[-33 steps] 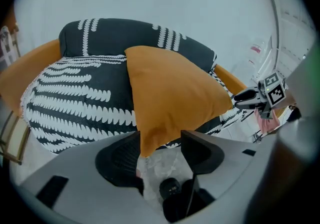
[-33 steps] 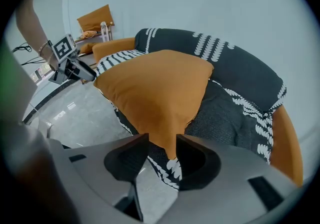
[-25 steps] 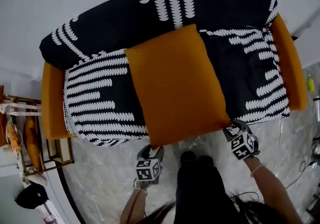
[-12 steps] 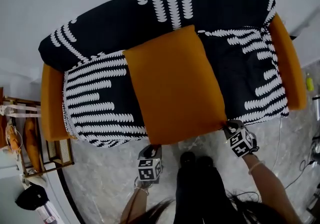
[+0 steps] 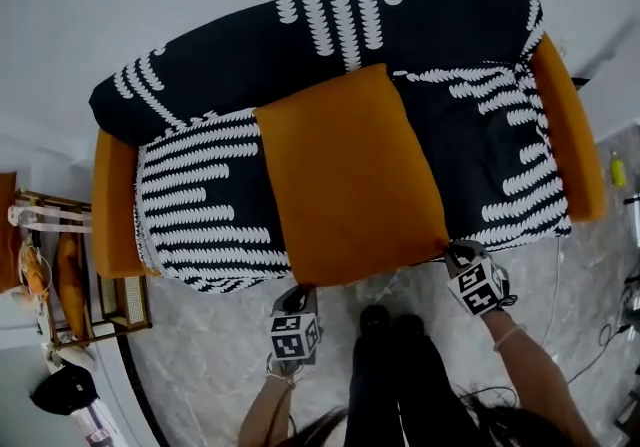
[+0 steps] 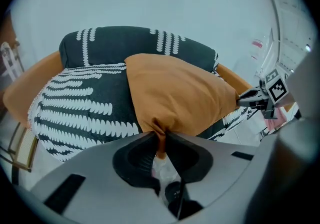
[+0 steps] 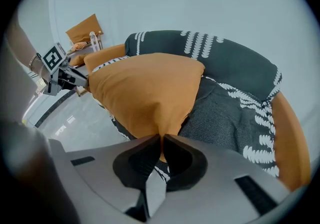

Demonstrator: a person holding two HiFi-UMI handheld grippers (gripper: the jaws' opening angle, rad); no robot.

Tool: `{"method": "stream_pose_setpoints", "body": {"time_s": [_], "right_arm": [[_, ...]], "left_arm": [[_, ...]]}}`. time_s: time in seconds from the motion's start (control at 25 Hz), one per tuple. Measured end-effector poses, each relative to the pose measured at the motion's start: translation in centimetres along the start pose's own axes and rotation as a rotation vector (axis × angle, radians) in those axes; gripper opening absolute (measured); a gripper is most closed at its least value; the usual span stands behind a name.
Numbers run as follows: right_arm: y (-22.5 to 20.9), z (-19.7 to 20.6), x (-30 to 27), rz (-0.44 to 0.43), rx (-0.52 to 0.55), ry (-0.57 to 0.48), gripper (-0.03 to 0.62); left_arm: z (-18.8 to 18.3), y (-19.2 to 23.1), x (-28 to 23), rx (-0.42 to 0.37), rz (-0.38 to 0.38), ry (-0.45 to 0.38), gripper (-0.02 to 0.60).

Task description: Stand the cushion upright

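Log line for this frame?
left gripper: jaws just closed on orange cushion corner | right gripper: same, other corner | state: on sofa, not upright

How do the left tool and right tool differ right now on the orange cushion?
The left tool pinches the near left corner of the cushion; the right tool pinches its near right corner. In the head view, the right tool sits higher in frame than the left tool. What they share: the jaws of both have just been closing and are shut on orange fabric.
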State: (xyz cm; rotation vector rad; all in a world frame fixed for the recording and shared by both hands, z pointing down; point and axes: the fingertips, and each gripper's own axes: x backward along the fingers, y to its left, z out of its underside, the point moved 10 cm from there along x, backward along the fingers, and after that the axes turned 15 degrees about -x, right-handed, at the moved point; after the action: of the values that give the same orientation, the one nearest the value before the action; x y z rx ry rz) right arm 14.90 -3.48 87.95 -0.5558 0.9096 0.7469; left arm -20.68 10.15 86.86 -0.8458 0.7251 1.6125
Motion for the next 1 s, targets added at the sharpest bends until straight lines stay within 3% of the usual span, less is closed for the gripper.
{"method": "stream_pose_setpoints", "body": {"time_s": [0.36, 0.64, 1.0], "right_arm": [[0.3, -2.8, 5.1, -0.037, -0.005, -0.092, 0.018], [2.1, -6.5, 10.7, -0.084, -0.043, -0.099, 0.016], [3.0, -12.2, 15.8, -0.083, -0.089, -0.179, 0.015]], "left_arm": [[-4.5, 0.2, 5.5, 0.03, -0.058, -0.075, 0.064], [-8.3, 1.3, 10.2, 0.065, -0.112, -0.113, 0.06], [-14.8, 3.9, 14.9, 0.088, -0.12, -0.204, 0.055]]}}
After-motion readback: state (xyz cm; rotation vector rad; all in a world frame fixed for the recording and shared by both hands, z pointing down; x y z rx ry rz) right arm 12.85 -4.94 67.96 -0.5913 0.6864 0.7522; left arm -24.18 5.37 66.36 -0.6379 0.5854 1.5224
